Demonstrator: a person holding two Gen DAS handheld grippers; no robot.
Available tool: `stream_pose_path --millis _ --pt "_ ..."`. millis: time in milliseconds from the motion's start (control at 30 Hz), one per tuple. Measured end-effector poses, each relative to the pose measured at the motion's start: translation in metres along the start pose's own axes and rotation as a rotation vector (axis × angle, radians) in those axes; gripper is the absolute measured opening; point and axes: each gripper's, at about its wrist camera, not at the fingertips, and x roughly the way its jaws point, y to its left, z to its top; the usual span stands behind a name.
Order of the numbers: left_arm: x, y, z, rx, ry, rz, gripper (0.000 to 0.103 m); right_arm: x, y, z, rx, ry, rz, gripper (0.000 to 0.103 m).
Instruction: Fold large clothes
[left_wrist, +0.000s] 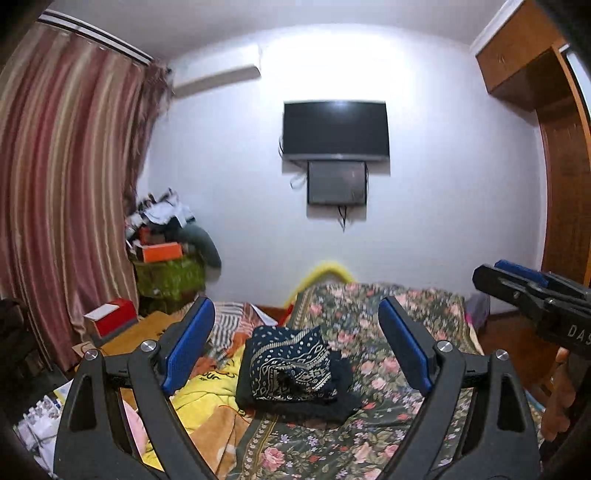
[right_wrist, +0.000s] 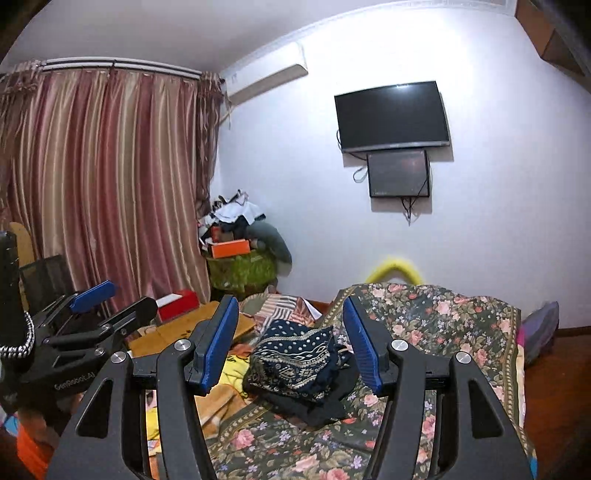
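Note:
A folded dark navy garment with white dots and patterned bands (left_wrist: 291, 365) lies on top of a flat black garment (left_wrist: 343, 406) on the floral bed cover (left_wrist: 369, 321). It also shows in the right wrist view (right_wrist: 299, 360). My left gripper (left_wrist: 295, 317) is open and empty, held above and short of the pile. My right gripper (right_wrist: 290, 317) is open and empty, also held above the pile. The right gripper shows at the right edge of the left wrist view (left_wrist: 517, 280); the left gripper shows at the left of the right wrist view (right_wrist: 110, 299).
A yellow and orange blanket (left_wrist: 207, 398) lies left of the pile. A wooden board (right_wrist: 192, 328) and red box (left_wrist: 114, 315) sit at the left by the striped curtain (right_wrist: 110, 184). A cluttered green bin (right_wrist: 240, 269) stands in the corner. A TV (left_wrist: 334, 129) hangs on the wall.

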Motion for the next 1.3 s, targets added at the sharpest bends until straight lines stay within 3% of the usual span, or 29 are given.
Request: stream_pose_path --millis 33,200,367,1300 --pt "-0.009 -0.001 0.0 -0.005 -0.015 0.005 0.091 -0.002 0.0 -0.001 -0.002 -0.004 -0.004 0.058" --pt "-0.035 -0.006 -0.004 -0.024 -0.051 0.023 0.095 -0.014 0.004 -0.004 -0.004 -0.038 -0.056 0.088" --pt "-0.04 -0.006 -0.008 -0.029 -0.041 0.034 0.096 -0.02 0.002 -0.005 0.005 -0.042 -0.078 0.1" --pt "-0.039 -0.003 -0.017 -0.056 -0.006 0.034 0.096 -0.026 0.018 -0.017 -0.064 -0.019 -0.072 0.101"
